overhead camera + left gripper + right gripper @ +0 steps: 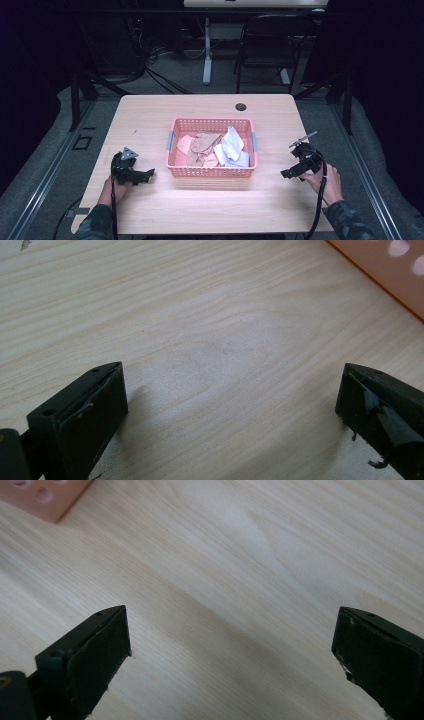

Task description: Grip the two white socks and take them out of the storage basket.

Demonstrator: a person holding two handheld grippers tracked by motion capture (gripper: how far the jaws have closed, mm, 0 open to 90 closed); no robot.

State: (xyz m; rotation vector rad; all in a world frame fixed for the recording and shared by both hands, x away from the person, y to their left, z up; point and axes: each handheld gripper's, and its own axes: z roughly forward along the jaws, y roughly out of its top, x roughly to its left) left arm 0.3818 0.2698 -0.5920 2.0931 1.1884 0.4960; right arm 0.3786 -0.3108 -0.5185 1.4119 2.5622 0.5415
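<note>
The left gripper has its two black jaws spread wide apart above the pale wooden table. A corner of the pink plastic perforated basket is at upper right.

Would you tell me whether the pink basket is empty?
No, the pink basket holds crumpled pieces of cloth in tan, pink and white.
</note>
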